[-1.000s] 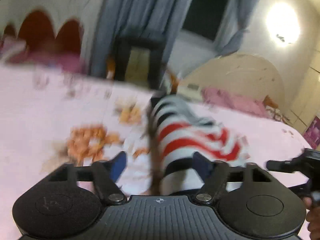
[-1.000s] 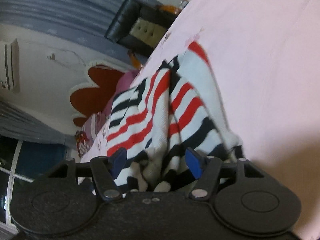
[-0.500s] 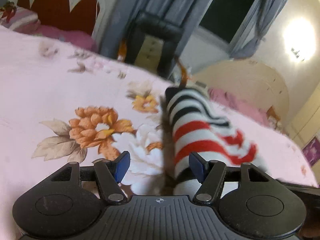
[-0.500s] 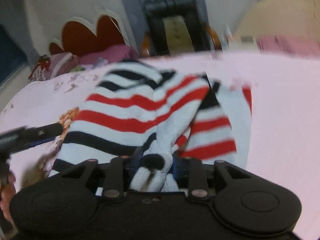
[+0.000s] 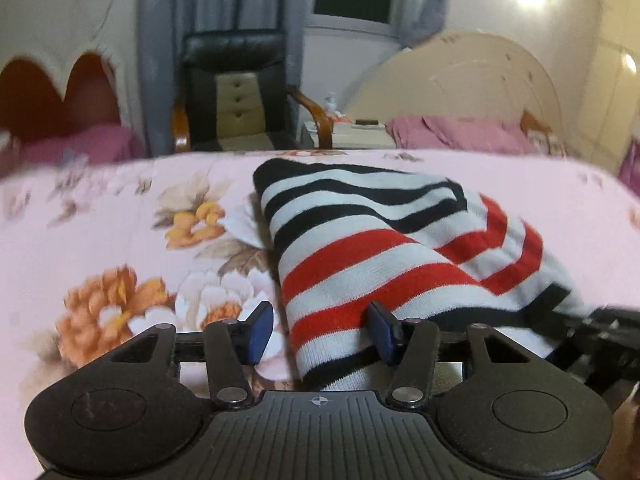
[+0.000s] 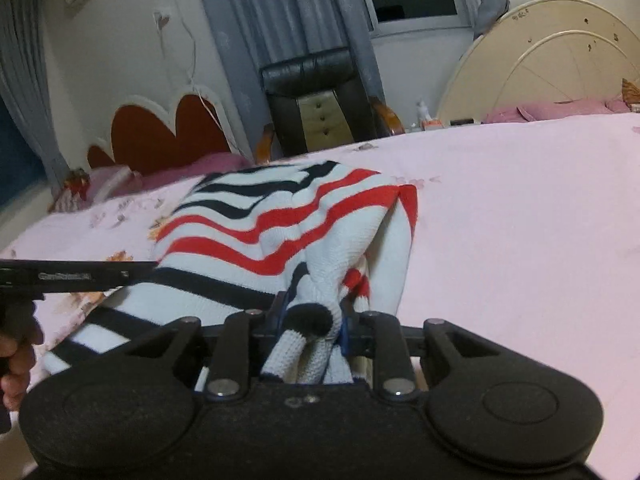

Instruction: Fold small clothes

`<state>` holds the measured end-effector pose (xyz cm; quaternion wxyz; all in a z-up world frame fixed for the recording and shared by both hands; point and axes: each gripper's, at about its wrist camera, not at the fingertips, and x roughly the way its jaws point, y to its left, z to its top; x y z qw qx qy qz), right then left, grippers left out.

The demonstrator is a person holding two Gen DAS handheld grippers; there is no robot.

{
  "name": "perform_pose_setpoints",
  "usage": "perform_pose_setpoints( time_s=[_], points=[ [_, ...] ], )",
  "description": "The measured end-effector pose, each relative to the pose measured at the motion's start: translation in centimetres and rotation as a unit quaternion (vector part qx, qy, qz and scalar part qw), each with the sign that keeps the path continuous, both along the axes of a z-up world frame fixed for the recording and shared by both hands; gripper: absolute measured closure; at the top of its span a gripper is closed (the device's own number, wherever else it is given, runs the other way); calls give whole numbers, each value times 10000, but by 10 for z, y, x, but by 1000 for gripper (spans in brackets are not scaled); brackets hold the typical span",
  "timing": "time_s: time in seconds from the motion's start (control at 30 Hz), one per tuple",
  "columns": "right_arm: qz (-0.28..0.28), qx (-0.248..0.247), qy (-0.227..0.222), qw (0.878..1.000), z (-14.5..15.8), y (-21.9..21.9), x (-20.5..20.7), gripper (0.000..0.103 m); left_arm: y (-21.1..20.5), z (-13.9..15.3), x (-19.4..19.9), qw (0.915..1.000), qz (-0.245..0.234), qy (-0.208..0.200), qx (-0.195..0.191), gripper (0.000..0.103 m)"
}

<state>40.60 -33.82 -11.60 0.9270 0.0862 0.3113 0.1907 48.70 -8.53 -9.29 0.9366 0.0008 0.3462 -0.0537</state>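
A small knit sweater [image 5: 380, 248] with black, red and white stripes lies folded on the pink floral bedsheet [image 5: 120, 240]. My left gripper [image 5: 320, 332] straddles its near left corner; its jaws are closing, one blue pad beside the cloth, the other over it, neither pressing. In the right wrist view the sweater [image 6: 280, 220] bunches toward my right gripper [image 6: 312, 322], which is shut on a gathered wad of its near edge. The left gripper's finger [image 6: 80, 276] shows at the left there, with a hand [image 6: 16, 360] below it.
A black leather chair [image 5: 236, 92] stands past the bed's far edge, with a cream nightstand [image 5: 352, 136] and a round cream headboard [image 5: 472, 92] to its right. A red scalloped headboard [image 6: 160, 136] is at the left. The pink sheet [image 6: 520, 220] stretches to the right.
My right gripper closed on the bunched edge of the sweater and rolled upright. My left gripper slid over to the sweater's near left corner, and its jaws have narrowed.
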Motion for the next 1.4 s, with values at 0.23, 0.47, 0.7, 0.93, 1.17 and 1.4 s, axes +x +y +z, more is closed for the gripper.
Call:
perform_pose_setpoints(
  time_s=[0.23,0.47,0.7,0.93,1.17,1.4],
  points=[
    [131,162,185,9996,6,-7,4,75,9,10,0,9996,-202,115,-153,50],
    [-219,1309,691,9887,5,-34,66,52,32,8,8,9950,-62,76,-991,50],
    [-336,1437,509,9877,1,-37,89,94,27,5,26,9962,-19,227,-836,50],
    [-476,207,131,9986,-13,-19,72,95,3,2,31,9991,-157,364,-128,50],
    [-603,37,246,9979,-6,-15,73,78,0,11,24,9994,-226,233,73,50],
    [24,67,-322,9995,47,-17,3,87,10,25,-47,9975,-322,-157,-610,50]
  ],
)
